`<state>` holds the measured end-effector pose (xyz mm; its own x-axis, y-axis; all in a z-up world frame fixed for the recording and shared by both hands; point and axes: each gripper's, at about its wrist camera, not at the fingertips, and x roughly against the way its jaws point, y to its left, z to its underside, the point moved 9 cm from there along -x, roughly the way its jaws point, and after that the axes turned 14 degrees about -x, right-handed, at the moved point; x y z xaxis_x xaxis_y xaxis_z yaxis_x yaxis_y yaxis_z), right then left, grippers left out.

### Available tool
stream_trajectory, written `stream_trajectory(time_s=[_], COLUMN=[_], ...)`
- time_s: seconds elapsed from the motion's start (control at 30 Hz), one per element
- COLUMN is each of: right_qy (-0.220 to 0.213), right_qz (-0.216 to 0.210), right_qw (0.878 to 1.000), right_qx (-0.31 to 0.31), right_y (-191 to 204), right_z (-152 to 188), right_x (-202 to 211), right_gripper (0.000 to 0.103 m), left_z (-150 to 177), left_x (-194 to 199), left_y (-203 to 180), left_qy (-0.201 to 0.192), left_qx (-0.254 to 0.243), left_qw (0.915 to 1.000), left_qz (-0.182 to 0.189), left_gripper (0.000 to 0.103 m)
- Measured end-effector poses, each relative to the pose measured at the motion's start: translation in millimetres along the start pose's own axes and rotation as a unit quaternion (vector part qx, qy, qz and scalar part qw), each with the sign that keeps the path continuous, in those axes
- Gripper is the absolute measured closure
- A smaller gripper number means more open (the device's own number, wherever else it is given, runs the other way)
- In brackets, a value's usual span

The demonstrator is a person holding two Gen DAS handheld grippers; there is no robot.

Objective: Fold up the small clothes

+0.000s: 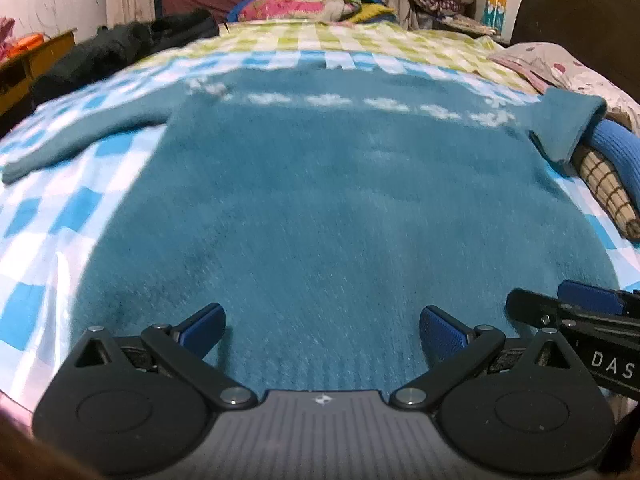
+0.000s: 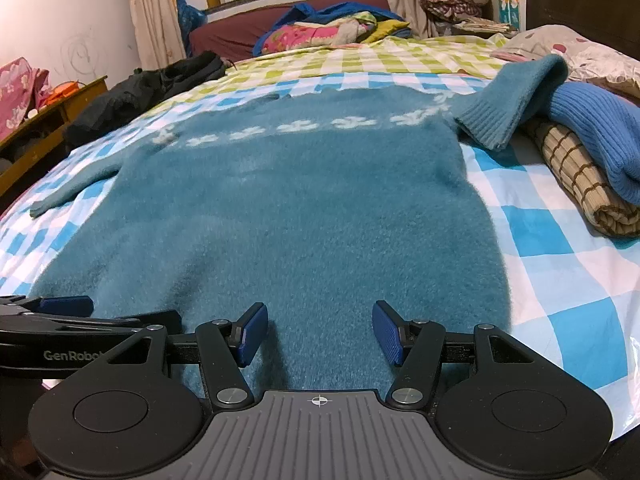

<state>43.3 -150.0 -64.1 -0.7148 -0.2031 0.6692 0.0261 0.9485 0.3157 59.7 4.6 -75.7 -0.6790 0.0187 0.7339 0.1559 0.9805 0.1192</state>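
A teal fuzzy sweater (image 1: pixel 320 200) with a row of white motifs lies flat on the checked bedsheet (image 1: pixel 52 240); it also shows in the right wrist view (image 2: pixel 288 208). Its left sleeve (image 1: pixel 80 140) lies spread out to the left. Its right sleeve (image 2: pixel 516 92) rests on a pile of folded clothes. My left gripper (image 1: pixel 322 332) is open and empty over the sweater's near hem. My right gripper (image 2: pixel 320 332) is open and empty over the hem, just right of the left one. The right gripper's tip shows in the left wrist view (image 1: pixel 560 308).
A folded blue knit (image 2: pixel 596 136) and a tan checked roll (image 2: pixel 580 180) lie at the right. Black clothing (image 2: pixel 148 88) lies at the far left of the bed. A pile of bedding (image 2: pixel 328 28) lies at the far end. A wooden table (image 2: pixel 36 120) stands left.
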Motion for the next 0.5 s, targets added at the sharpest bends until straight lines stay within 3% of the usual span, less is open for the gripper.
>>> stream_trajectory(time_s=[0.5], right_qy=[-0.007], right_qz=[-0.013], right_qw=[1.000], right_qx=[0.002], right_y=[0], right_z=[-4], right_x=[7], right_gripper=[0.045], left_z=[-15], left_x=[9], left_y=[2], left_qy=[-0.023], left_qx=[-0.012], left_qw=[0.9996], left_qz=[-0.012], left_gripper=[0.000])
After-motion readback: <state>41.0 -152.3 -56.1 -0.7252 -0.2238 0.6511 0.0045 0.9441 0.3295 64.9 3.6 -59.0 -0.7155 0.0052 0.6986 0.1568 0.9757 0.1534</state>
